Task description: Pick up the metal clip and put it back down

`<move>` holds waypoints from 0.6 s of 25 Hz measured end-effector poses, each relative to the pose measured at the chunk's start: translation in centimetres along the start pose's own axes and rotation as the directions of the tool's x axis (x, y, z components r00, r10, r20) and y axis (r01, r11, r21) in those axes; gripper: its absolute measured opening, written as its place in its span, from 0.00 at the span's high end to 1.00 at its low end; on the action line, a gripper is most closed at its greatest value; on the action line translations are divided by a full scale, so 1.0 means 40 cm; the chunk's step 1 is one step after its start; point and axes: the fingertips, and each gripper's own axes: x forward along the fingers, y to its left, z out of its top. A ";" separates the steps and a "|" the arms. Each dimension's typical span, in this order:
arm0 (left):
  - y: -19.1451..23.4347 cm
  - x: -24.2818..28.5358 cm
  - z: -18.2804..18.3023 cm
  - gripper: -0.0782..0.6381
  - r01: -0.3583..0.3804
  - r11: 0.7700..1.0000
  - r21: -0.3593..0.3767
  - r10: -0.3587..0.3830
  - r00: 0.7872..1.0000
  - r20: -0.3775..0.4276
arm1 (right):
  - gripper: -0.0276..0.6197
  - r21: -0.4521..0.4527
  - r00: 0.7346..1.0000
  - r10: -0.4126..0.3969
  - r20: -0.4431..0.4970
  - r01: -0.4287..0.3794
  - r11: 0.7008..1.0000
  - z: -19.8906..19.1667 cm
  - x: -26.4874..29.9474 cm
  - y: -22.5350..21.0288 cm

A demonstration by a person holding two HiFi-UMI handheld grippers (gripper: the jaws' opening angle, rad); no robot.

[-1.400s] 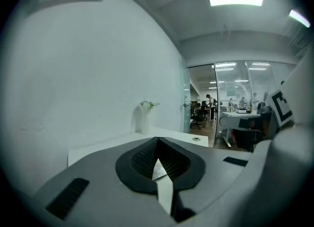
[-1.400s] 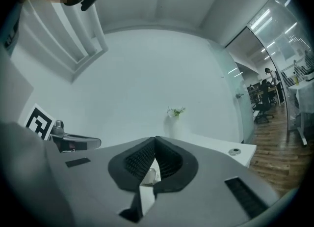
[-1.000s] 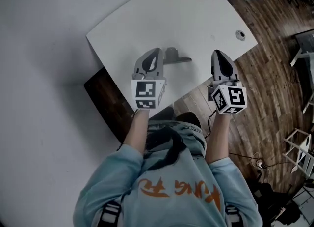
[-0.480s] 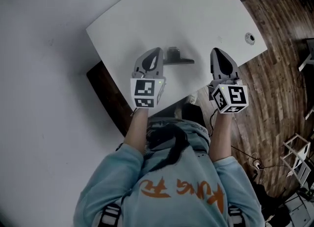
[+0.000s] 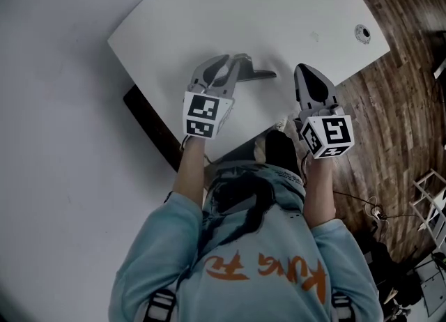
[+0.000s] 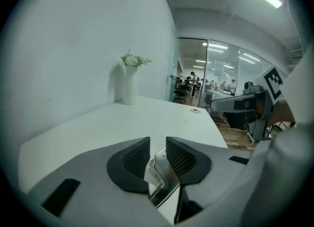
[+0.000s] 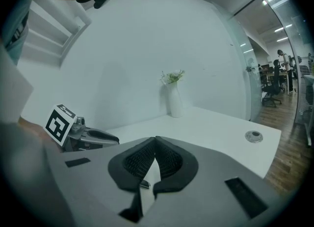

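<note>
Left gripper view showed the left gripper (image 6: 158, 147) with its jaws part-way apart, having just been opening. The metal clip (image 6: 163, 172) lay between the pads, not clamped. Right gripper view showed the right gripper (image 7: 155, 145) with its jaws closed together on nothing. Head view placed the metal clip on the white bench (image 5: 279, 14), near its front edge, with the right gripper well to its right.
</note>
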 end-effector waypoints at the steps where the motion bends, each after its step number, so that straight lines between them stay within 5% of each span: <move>1: -0.002 0.013 -0.010 0.70 0.027 1.000 0.002 -0.027 1.000 -0.015 | 0.94 0.003 1.000 -0.002 -0.007 0.002 1.000 -0.010 0.001 -0.004; 6: -0.008 0.060 -0.065 0.57 0.156 0.988 -0.023 -0.157 0.984 -0.081 | 0.94 0.015 0.999 -0.018 -0.032 0.018 1.000 -0.042 0.007 -0.017; 15: -0.041 0.087 -0.118 0.66 0.297 0.954 -0.051 -0.301 0.944 -0.136 | 0.94 0.027 0.997 -0.049 -0.055 0.050 0.998 -0.058 0.023 -0.020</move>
